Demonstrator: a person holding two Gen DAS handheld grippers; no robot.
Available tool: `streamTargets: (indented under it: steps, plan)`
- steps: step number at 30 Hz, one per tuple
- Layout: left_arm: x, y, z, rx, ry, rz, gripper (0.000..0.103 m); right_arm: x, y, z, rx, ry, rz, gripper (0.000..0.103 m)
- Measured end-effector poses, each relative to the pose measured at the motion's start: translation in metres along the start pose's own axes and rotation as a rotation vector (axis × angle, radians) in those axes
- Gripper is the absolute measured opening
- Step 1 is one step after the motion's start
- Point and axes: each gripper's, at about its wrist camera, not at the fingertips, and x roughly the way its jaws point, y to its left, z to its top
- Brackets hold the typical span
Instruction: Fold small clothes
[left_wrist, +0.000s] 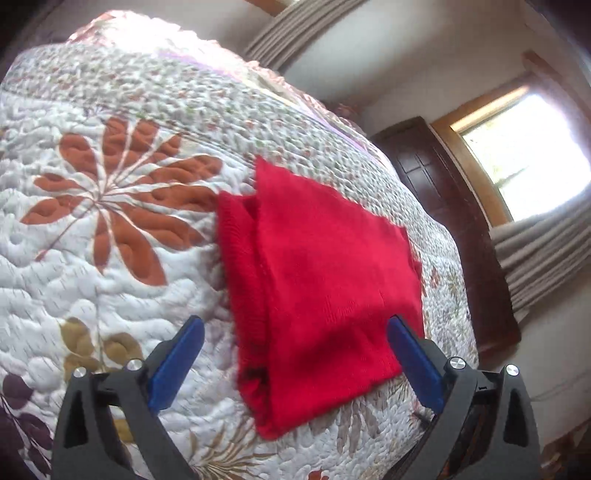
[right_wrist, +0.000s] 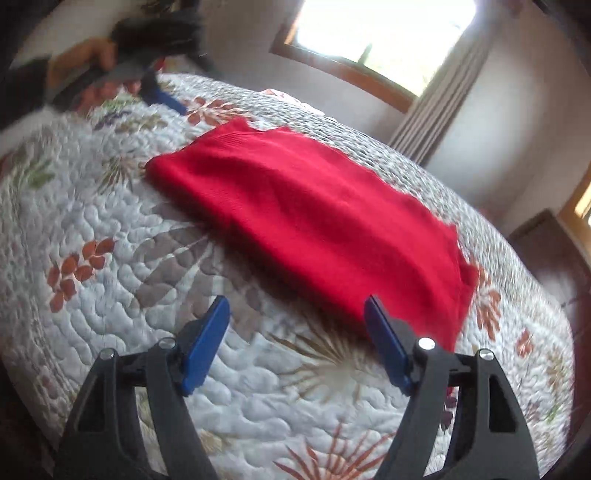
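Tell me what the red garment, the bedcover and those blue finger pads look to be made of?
Red garment: seemingly a soft matte knit, perhaps wool or acrylic; fine ribbing shows near one edge.
Bedcover: quilted fabric, likely cotton or polyester, slightly sheeny; puffy stitched swirls over a printed flower pattern.
Blue pads: smooth and matte, probably plastic or rubber, on black arms that look like plastic with metal pins.

Floral quilt (left_wrist: 110, 258) (white, rust flowers), grey curtains (left_wrist: 535, 251), bright window (right_wrist: 376, 29)

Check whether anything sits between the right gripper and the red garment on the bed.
Nothing visible does. Only bare quilt lies between the open right gripper and the near edge of the red garment.
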Motion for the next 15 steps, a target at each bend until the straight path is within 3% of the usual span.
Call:
streamTargets:
  steps: [6,10,15]
  plan:
    - [0.047,0.022,0.039,-0.064,0.091,-0.022,0.099,0.037,0.083,0.044,-0.188,-0.074,-0.064,0.072]
    - [0.08,0.022,0.05,-0.029,0.154,-0.012,0.099,0.069,0.111,0.065,-0.258,-0.074,-0.094,0.069]
    - [0.1,0.018,0.062,-0.012,0.184,-0.077,0.099,0.094,0.124,0.092,-0.263,-0.098,-0.121,0.068]
